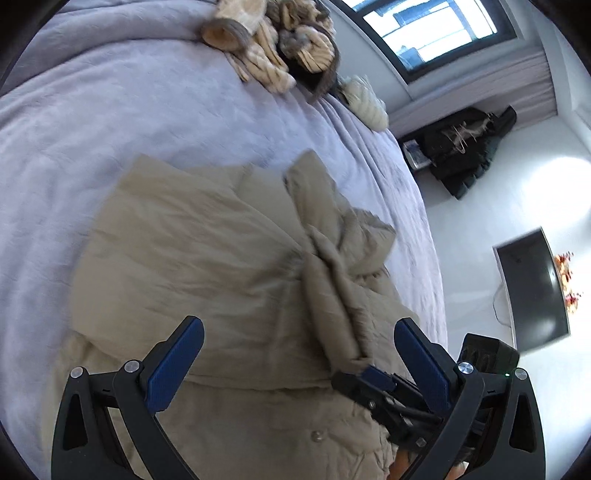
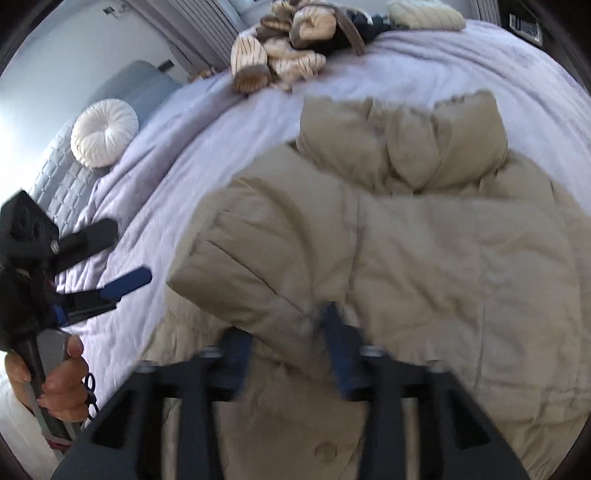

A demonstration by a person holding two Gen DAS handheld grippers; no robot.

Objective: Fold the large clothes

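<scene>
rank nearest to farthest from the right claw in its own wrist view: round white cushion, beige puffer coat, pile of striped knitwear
1. beige puffer coat: directly at the right claw, a sleeve fold between its fingers.
2. round white cushion: far left, by the grey headboard.
3. pile of striped knitwear: top centre, at the bed's far edge.

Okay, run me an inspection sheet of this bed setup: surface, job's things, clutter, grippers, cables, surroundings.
Surface: lavender bedspread, rumpled.
Job's things: beige puffer coat lying on the bed, its sleeve folded across the body, hood at the far end.
Clutter: heap of striped knitwear; round white cushion.
Grippers: left gripper open, holding nothing; right gripper blurred, with the sleeve's end between its jaws.
Cables: one cord beside the dark screen.
Surroundings: window, dark clothes on the floor.
</scene>
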